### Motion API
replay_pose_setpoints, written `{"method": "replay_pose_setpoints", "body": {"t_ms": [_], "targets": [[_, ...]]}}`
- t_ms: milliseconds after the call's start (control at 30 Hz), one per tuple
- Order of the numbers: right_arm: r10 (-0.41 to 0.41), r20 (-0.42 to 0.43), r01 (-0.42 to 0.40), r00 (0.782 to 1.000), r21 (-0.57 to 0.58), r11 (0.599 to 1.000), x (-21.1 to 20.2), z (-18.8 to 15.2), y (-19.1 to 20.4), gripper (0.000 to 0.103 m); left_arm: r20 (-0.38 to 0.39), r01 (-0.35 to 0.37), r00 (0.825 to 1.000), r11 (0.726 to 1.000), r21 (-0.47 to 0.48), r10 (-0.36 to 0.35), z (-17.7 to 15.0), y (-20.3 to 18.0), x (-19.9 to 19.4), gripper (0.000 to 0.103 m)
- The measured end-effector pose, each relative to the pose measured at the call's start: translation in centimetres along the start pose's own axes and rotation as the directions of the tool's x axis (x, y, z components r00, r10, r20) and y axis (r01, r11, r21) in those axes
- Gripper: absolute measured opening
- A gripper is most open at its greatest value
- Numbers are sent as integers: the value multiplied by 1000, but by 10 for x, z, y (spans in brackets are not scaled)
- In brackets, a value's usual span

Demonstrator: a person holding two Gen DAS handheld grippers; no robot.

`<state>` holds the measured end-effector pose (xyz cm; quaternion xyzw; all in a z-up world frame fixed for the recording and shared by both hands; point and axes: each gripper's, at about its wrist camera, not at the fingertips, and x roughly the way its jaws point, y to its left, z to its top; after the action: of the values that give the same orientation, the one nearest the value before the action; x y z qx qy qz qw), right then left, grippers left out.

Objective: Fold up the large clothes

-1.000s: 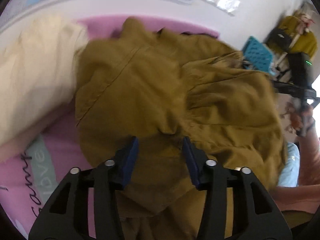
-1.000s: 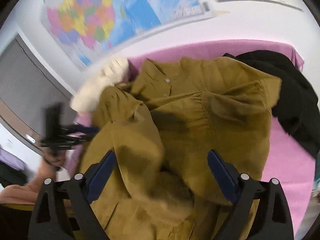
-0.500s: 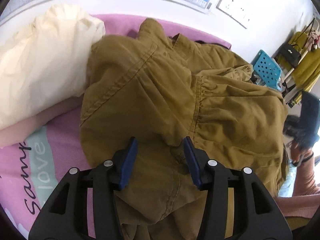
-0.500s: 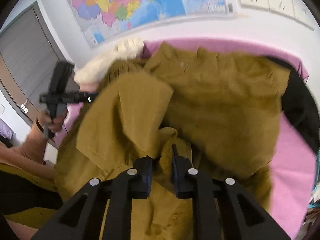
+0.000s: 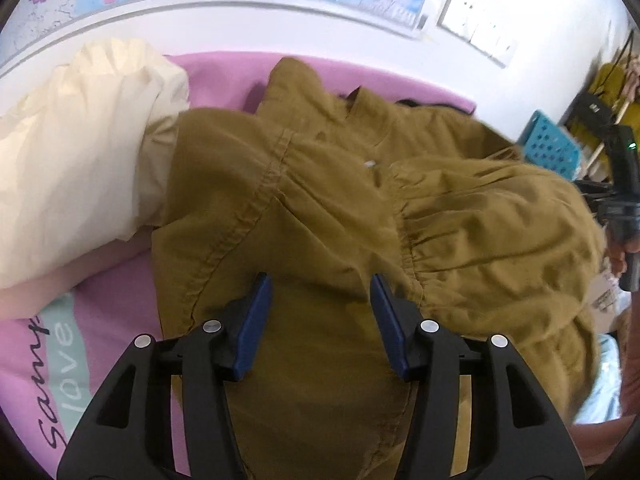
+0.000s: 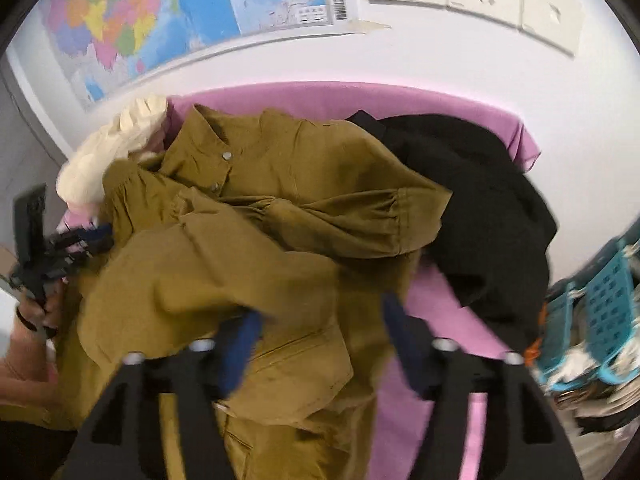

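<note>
A large olive-brown shirt (image 5: 328,216) lies rumpled on a pink sheet (image 5: 116,308); in the right wrist view the olive-brown shirt (image 6: 280,216) shows its collar and buttons toward the wall, with sleeves folded across the body. My left gripper (image 5: 320,292) is open, its blue pads spread just above the shirt's near part, holding nothing. My right gripper (image 6: 320,316) is open over the shirt's lower front and the pink sheet (image 6: 424,308). The left gripper (image 6: 76,240) also shows at the left edge of the right wrist view.
A cream pillow (image 5: 80,168) lies left of the shirt. A black garment (image 6: 480,208) lies to its right. A blue basket (image 6: 600,304) stands beyond the bed's right side. A wall with a map (image 6: 168,16) and sockets backs the bed.
My right gripper was shut on a fold of the shirt half a second ago; it has now opened and let go. The left gripper stayed open and moved slightly forward.
</note>
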<state>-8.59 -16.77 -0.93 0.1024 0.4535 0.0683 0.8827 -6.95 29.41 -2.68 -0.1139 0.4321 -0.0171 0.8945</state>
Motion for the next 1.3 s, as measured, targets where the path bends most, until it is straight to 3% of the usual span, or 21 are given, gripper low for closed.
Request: {"method": "replay_pose_setpoints", "body": {"t_ms": [133, 267, 367, 433, 467, 533, 567, 667, 800, 933, 1033, 1133, 1167, 1233, 1300], "targets": [[119, 133, -130, 984, 73, 989, -23, -32, -17, 87, 6, -22, 1000, 1000, -6, 22, -3, 7, -3, 50], [202, 196, -229, 960, 126, 965, -29, -71, -24, 87, 13, -42, 999, 998, -35, 42, -3, 16, -4, 44], [198, 189, -221, 962, 107, 969, -22, -88, -10, 87, 17, -45, 999, 997, -63, 46, -4, 22, -3, 39], [132, 180, -142, 975, 42, 989, -13, -88, 10, 81, 15, -45, 999, 997, -68, 46, -5, 24, -3, 39], [110, 176, -116, 978, 24, 993, -9, -85, 17, 68, 16, -49, 999, 997, -67, 50, -5, 24, -3, 39], [95, 169, -93, 981, -22, 995, -3, -76, 32, 33, 23, -72, 997, 996, -60, 73, -6, 23, -4, 39], [87, 172, -82, 981, -32, 996, -4, -70, 35, 6, 25, -92, 995, 994, -56, 94, -6, 22, -4, 39], [9, 240, 8, 971, -71, 997, -27, -53, 42, 5, 27, -106, 994, 993, -54, 108, -8, 23, -5, 39], [-127, 331, 174, 935, -115, 978, -68, -19, 41, 4, 45, -133, 990, 990, -53, 136, -9, 23, -9, 39], [-252, 274, 303, 928, -162, 939, -56, 4, 35, 5, 62, -162, 984, 985, -55, 166, -11, 23, -9, 38], [-284, 145, 307, 948, -180, 934, -13, 5, 23, 13, 69, -232, 970, 972, -47, 235, -14, 22, -7, 39], [-296, 12, 291, 955, -221, 931, 28, -8, 18, 32, 70, -272, 959, 961, -60, 275, -17, 25, -9, 39], [-324, -1, 316, 946, -216, 924, 36, -12, 15, 34, 71, -270, 959, 961, -61, 274, -18, 26, -11, 39], [-302, 15, 299, 953, -193, 935, 31, -18, 13, 34, 79, -256, 962, 965, -65, 261, -19, 28, -18, 40], [-237, 92, 247, 967, -126, 961, 3, -19, 9, 38, 121, -242, 961, 969, -50, 247, -19, 24, -33, 52]]}}
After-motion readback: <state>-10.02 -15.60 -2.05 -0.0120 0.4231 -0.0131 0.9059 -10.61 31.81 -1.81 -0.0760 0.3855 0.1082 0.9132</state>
